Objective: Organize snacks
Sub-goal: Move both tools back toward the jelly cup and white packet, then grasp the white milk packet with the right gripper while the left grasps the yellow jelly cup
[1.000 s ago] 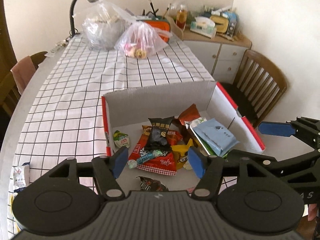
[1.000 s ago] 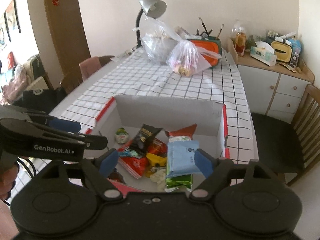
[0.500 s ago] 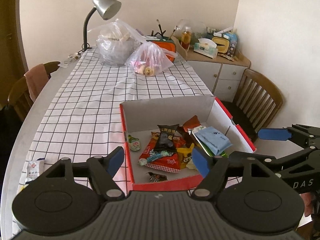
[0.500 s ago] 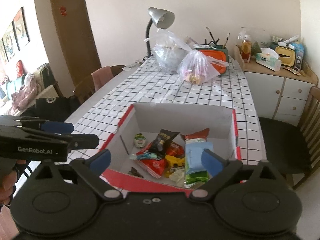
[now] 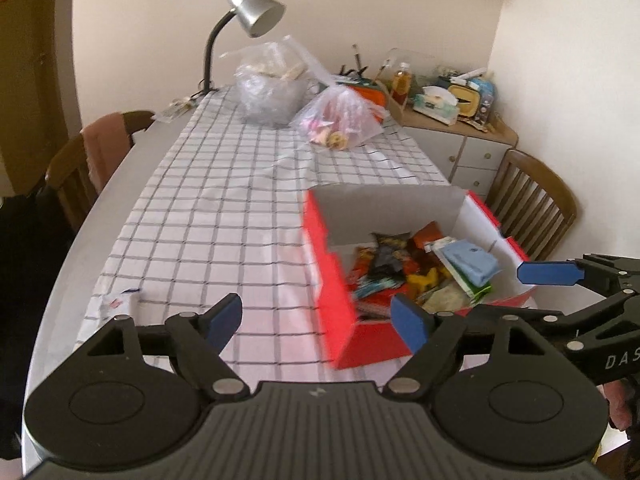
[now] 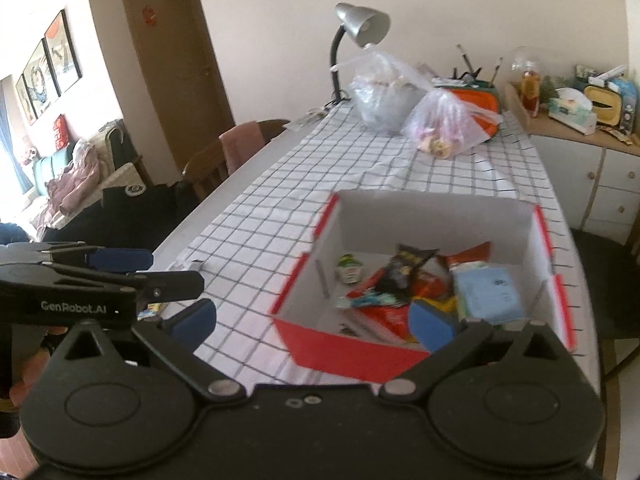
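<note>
A long table under a white black-gridded cloth (image 5: 224, 216) fills the cream-walled room. The red-and-white cardboard box (image 6: 352, 350) of snack packets (image 6: 400, 292) sits near its right edge. Left gripper (image 5: 318, 322) and right gripper (image 6: 314, 320) have just been opening, fingers apart, empty.

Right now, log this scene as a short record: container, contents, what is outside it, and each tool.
container: red box, open top, on checked cloth
contents: mixed snacks, blue pack on the right, black pack mid-pile, small green cup apart at left
outside: white packet on the cloth's near left edge
left tool: open, empty, jaws just widened
right tool: open, empty, jaws just widened
</note>
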Demonstrator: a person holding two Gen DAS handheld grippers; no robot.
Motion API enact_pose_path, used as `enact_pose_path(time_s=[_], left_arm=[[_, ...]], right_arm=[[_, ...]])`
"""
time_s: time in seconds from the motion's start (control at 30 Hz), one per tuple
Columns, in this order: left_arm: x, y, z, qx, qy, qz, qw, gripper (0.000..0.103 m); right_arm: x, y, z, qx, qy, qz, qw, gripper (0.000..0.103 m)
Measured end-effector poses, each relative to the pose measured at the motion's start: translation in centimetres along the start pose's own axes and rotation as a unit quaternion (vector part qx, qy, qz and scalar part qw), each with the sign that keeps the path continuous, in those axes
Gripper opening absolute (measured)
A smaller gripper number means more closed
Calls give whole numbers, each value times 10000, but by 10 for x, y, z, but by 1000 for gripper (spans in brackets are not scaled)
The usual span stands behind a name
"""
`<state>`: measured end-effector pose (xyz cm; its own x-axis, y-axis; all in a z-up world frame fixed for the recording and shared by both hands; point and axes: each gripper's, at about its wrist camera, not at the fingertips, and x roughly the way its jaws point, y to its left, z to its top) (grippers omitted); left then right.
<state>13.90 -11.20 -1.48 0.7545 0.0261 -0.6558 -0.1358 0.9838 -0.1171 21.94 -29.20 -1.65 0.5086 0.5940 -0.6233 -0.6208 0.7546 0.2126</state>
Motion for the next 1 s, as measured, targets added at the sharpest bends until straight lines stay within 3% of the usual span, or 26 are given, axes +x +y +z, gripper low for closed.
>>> enact_pose_path(time_s=[0.5,1.0], left_arm=[[-10,117,-12,-136,155,487,9986,81],[19,200,-38,-742,713,691,9923,81]], right_arm=[[75,87,9,62,376,-100,9992,103],[170,158,33,-259,914,-135,9954,103]])
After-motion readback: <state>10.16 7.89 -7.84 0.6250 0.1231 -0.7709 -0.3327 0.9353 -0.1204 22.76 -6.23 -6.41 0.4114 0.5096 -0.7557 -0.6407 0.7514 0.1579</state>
